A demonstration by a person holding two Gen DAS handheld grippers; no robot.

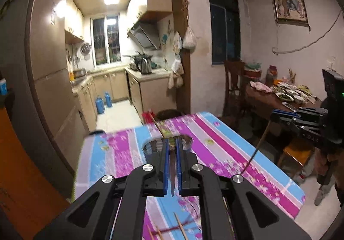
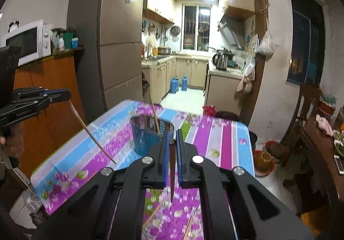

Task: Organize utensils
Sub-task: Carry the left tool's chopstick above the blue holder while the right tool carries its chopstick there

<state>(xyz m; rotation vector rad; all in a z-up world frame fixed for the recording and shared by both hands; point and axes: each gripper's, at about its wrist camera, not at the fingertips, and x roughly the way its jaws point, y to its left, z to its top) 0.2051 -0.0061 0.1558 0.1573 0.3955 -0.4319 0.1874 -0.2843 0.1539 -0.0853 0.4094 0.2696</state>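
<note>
A shiny metal cup (image 1: pixel 153 145) (image 2: pixel 146 132) stands on the striped floral tablecloth (image 1: pixel 217 145) (image 2: pixel 225 143), with one chopstick (image 1: pixel 157 126) (image 2: pixel 154 115) leaning in it. My left gripper (image 1: pixel 172 143) (image 2: pixel 68 93) is shut on a brown chopstick (image 1: pixel 173 173) (image 2: pixel 92 132), raised above the table just before the cup. To its right, my right gripper (image 2: pixel 173 134) (image 1: pixel 274 114) is shut on another chopstick (image 2: pixel 172 166) (image 1: pixel 258 145), whose tip hangs down toward the cloth. Loose chopsticks (image 1: pixel 180 227) (image 2: pixel 154 212) lie on the near part of the table.
A dark dining table (image 1: pixel 264 98) with several dishes and a wooden chair (image 1: pixel 234 87) stand to the right. A fridge (image 2: pixel 116 35) and an orange cabinet (image 2: pixel 47 89) bearing a microwave (image 2: pixel 25 40) are on the left. The kitchen doorway lies beyond the table's far edge.
</note>
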